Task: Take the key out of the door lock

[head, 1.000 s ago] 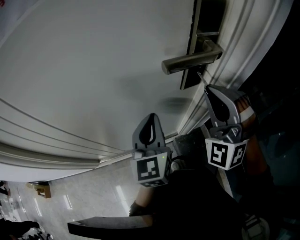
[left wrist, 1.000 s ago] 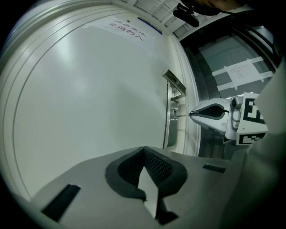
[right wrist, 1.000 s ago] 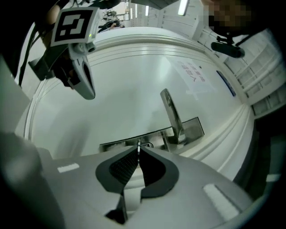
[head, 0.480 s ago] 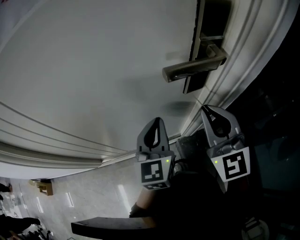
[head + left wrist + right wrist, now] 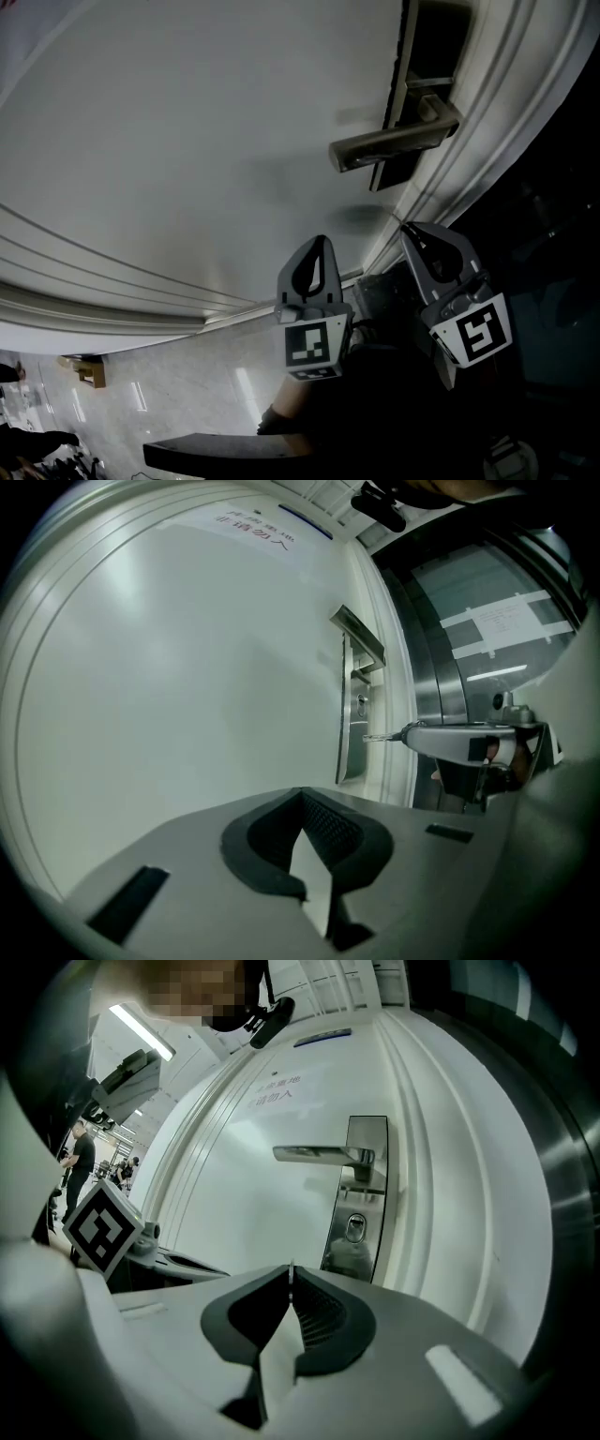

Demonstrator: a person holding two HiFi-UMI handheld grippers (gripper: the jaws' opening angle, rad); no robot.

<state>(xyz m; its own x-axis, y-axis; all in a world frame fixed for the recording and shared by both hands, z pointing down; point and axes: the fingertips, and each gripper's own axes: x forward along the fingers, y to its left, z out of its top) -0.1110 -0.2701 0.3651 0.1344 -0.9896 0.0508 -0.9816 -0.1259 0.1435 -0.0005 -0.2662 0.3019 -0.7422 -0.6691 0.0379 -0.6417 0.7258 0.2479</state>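
Observation:
The white door [image 5: 187, 141] carries a metal lever handle [image 5: 389, 142] on a dark lock plate [image 5: 417, 56]. In the right gripper view the keyhole [image 5: 354, 1228] below the handle [image 5: 319, 1154] stands empty. My right gripper [image 5: 408, 230] is shut on the key [image 5: 378, 736], whose thin blade sticks out of its tip toward the door, clear of the plate. Only a sliver of the key [image 5: 291, 1274] shows between the right jaws. My left gripper [image 5: 319, 242] hangs lower left of the right one, shut with nothing in it, off the door.
The door frame's mouldings [image 5: 487, 122] run along the right of the plate. A steel and glass panel [image 5: 487, 621] stands beyond the frame. Far below lies a shiny tiled floor [image 5: 169, 394]. A paper notice [image 5: 281, 1091] is stuck high on the door.
My right gripper has drawn back and down from the lock plate's lower end, with the key in it. The left gripper has barely moved.

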